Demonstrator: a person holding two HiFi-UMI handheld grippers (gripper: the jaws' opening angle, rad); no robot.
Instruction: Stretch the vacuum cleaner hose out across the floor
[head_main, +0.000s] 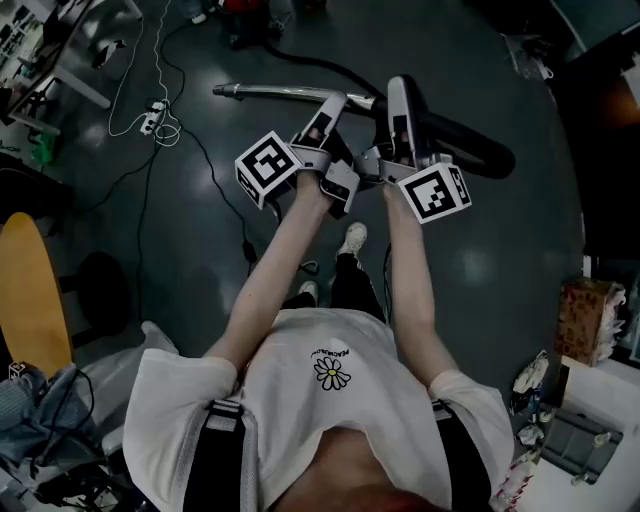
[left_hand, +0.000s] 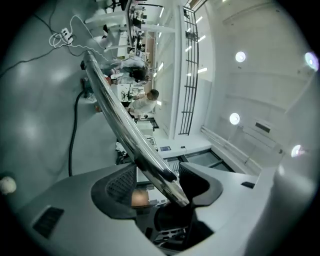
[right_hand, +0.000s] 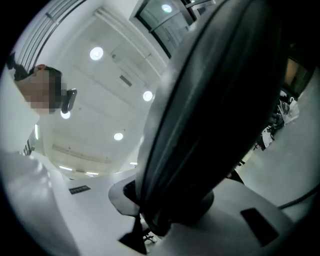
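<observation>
The chrome wand tube (head_main: 270, 92) lies across the dark floor. It joins the thick black hose (head_main: 470, 140), which curves off to the right. My left gripper (head_main: 330, 108) reaches over the tube's right end. In the left gripper view the tube (left_hand: 115, 115) runs between the jaws of the left gripper (left_hand: 157, 177), which stand open, with a gap beside the left pad. My right gripper (head_main: 398, 95) is shut on the hose where it meets the tube. In the right gripper view the black hose (right_hand: 215, 100) fills the space between the jaws of the right gripper (right_hand: 170, 200).
A power strip with a white cable (head_main: 153, 120) and a black cable (head_main: 215, 185) lie on the floor to the left. A red machine (head_main: 245, 8) stands at the top edge. A round wooden top (head_main: 30, 290) is at the left and a cardboard box (head_main: 588, 320) at the right.
</observation>
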